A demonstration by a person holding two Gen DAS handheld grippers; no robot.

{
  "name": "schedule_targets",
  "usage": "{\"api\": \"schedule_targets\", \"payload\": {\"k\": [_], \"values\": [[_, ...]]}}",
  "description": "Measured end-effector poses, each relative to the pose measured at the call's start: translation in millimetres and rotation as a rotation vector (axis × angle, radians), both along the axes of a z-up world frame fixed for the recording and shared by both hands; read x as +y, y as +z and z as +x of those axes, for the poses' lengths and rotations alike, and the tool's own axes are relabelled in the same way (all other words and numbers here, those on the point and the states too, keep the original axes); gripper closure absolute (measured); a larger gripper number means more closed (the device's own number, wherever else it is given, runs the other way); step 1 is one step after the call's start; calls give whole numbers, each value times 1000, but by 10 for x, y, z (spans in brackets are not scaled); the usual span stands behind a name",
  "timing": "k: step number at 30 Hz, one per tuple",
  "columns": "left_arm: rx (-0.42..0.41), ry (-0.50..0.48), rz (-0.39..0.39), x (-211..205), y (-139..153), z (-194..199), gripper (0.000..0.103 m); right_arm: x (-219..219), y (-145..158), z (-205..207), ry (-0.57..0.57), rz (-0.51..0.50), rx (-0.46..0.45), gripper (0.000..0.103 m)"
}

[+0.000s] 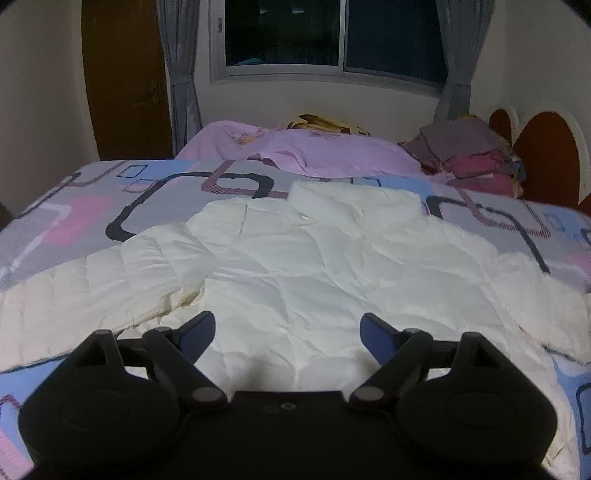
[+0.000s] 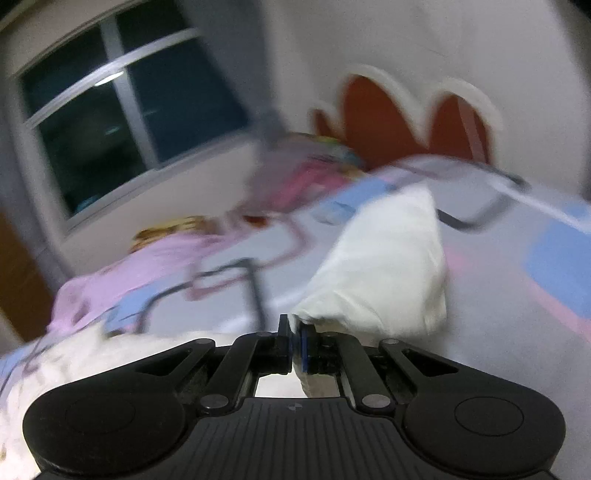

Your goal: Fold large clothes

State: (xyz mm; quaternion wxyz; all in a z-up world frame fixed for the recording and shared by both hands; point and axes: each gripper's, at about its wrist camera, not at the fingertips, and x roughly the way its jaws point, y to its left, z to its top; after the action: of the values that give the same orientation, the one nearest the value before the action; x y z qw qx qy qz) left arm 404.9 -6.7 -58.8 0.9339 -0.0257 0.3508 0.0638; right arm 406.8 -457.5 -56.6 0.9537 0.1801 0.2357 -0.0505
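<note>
A large cream-white padded jacket [image 1: 295,266] lies spread flat on the patterned bedspread [image 1: 85,218]. My left gripper [image 1: 286,330] is open and empty, hovering just above the jacket's near part, its jaws wide apart. In the blurred, tilted right wrist view my right gripper [image 2: 294,334] is shut on a fold of the white jacket, likely a sleeve [image 2: 384,266], which stretches away from the fingertips over the bedspread [image 2: 517,295].
A pink blanket [image 1: 314,151] and a pile of grey and red clothes [image 1: 469,155] lie at the far end of the bed. A window [image 1: 332,33] with grey curtains and a brown headboard [image 1: 550,155] stand behind. A brown door [image 1: 122,77] is at the left.
</note>
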Motion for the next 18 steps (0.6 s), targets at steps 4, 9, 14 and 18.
{"api": "schedule_targets", "payload": {"k": [4,9,14,18], "values": [[-1,-53,-54,270,-2,115,53,883,106,212,167,-58,-10,99],[-17,-35,-125,665,-34,215,42,1981,-18,436,374,-108,14,99],[-44,3,-180,1019,-83,186,10,2845,-394,547,527,-78,96,99],[-4,-10,-226,1186,-181,200,20,3368,-669,545,629,-85,149,99]]}}
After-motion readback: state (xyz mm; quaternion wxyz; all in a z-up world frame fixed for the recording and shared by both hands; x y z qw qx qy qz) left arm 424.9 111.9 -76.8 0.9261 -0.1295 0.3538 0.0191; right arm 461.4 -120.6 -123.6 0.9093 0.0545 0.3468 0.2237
